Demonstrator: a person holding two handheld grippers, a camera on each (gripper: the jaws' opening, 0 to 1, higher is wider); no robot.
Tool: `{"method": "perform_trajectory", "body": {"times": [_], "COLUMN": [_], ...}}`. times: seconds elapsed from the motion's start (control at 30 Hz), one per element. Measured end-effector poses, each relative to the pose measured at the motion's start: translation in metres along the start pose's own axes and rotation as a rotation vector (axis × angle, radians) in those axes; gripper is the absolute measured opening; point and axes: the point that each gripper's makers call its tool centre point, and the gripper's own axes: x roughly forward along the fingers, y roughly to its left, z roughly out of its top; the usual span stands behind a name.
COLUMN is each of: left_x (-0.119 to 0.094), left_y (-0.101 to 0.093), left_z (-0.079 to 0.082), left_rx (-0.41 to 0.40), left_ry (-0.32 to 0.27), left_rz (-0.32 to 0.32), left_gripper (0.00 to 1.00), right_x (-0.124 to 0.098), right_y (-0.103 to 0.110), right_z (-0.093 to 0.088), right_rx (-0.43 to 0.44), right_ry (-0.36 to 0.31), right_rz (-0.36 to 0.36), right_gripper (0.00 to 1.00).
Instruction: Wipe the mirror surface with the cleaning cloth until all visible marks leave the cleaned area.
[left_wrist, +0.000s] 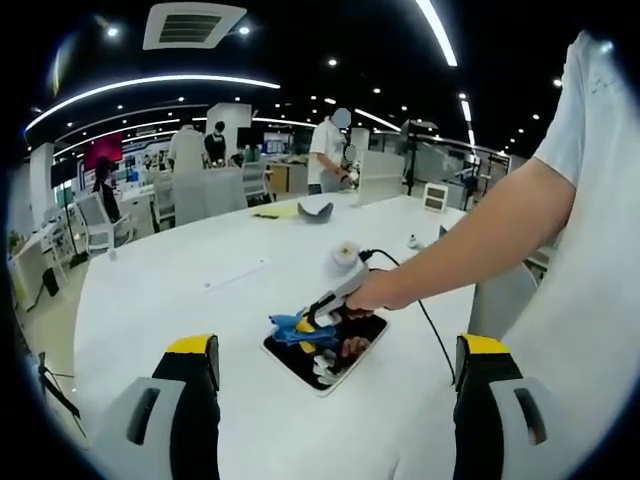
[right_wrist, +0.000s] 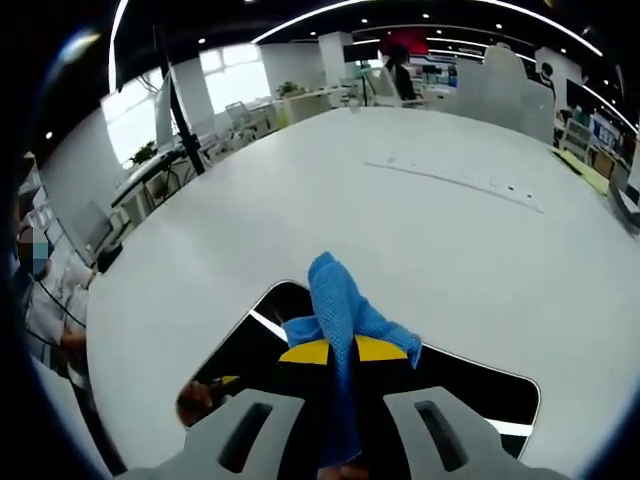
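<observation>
My right gripper (right_wrist: 345, 352) is clenched on the blue cloth (right_wrist: 340, 300), pressed over the mirror (right_wrist: 500, 395) just ahead — marks probably unreadable. My left gripper (left_wrist: 335, 362) hangs released, mirror (left_wrist: 300, 362) between its jaws.

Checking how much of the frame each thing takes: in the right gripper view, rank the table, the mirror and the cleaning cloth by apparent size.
1. Table
2. Mirror, partly hidden by the right gripper
3. Cleaning cloth, though its nearness to the camera enlarges it
</observation>
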Motion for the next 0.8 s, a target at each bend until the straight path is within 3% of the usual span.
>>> {"method": "perform_trajectory", "body": {"times": [0.8], "left_x": [-0.0008], "left_y": [0.0002], "left_z": [-0.0052], "left_rx": [-0.02], "left_ry": [-0.012], "left_rz": [0.001], "left_gripper": [0.99], "right_x": [0.0033], "right_y": [0.0085], "right_z": [0.0019], "right_rx": [-0.058], "right_ry": [0.015], "right_rz": [0.014], "right_gripper": [0.03]}}
